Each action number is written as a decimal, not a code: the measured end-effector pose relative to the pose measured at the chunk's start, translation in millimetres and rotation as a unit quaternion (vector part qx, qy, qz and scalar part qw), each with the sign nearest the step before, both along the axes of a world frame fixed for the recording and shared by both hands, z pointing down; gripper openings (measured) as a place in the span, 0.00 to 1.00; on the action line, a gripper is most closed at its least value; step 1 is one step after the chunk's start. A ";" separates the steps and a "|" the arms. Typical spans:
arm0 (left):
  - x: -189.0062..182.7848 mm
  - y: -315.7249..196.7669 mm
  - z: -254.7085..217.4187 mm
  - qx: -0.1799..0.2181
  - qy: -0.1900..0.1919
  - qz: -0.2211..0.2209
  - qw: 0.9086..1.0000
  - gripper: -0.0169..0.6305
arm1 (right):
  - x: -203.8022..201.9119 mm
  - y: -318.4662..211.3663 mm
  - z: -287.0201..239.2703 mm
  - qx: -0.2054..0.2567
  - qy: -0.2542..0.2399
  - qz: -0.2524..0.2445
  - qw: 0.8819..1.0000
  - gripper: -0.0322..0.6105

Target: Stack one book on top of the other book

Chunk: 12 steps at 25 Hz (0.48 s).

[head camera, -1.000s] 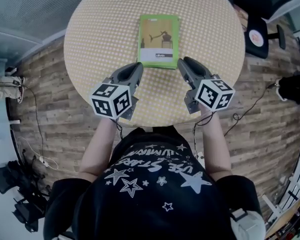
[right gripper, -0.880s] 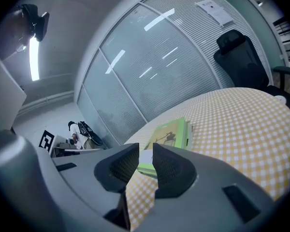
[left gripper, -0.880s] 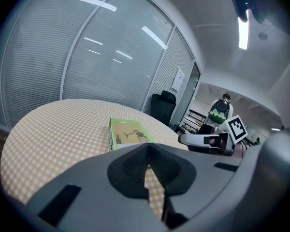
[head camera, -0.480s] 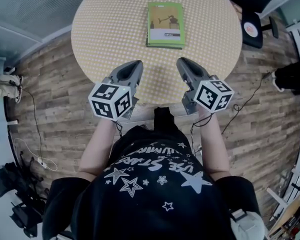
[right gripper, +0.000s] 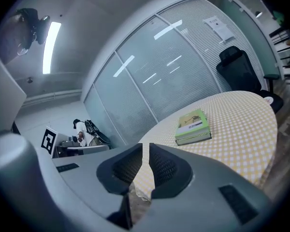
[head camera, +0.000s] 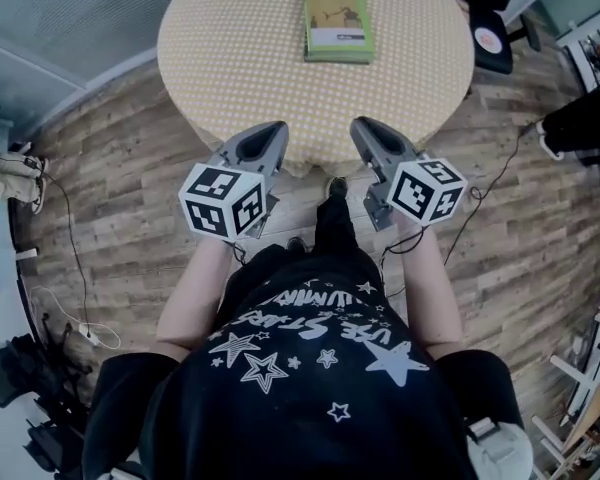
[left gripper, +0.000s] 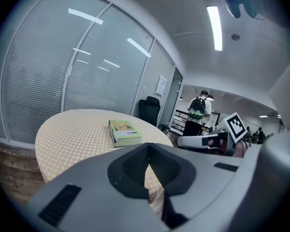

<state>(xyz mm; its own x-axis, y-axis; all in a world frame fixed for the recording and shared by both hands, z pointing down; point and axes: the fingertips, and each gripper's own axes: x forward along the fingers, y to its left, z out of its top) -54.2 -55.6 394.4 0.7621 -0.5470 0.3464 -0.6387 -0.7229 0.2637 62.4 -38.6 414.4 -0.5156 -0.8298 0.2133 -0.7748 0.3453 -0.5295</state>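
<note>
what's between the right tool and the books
Only bare tabletop up to the books, in the head view; the empty right tool has just been closing.

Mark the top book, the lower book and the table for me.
top book (head camera: 337,18), head view, middle of its green cover.
lower book (right gripper: 194,138), right gripper view, near edge showing under the top book.
table (head camera: 240,58), head view, bare top left of the books.

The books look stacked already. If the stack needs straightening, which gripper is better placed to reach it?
Right, slightly. Both grippers are empty, short of the table, but the book stack lies nearer the right gripper. Its jaws have just been closing, leaving a slit; the left gripper is shut.
</note>
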 end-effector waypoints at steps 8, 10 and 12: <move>-14.0 42.2 -3.0 0.002 0.009 0.034 0.999 0.04 | -6.2 54.4 -7.4 -0.003 0.015 0.044 0.999 0.14; -17.0 51.1 -2.5 -0.002 0.011 0.038 0.999 0.04 | -3.2 65.8 -10.6 -0.002 0.018 0.054 0.998 0.14; -16.7 57.9 -4.2 -0.002 0.014 0.038 0.999 0.04 | 3.0 74.6 -14.6 0.001 0.020 0.062 0.998 0.14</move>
<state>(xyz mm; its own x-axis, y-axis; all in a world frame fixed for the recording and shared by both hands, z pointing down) -70.9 2.3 390.2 0.8107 -0.4860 0.3264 -0.5746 -0.7674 0.2845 65.4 36.0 399.8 -0.4008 -0.8869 0.2297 -0.8317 0.2471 -0.4971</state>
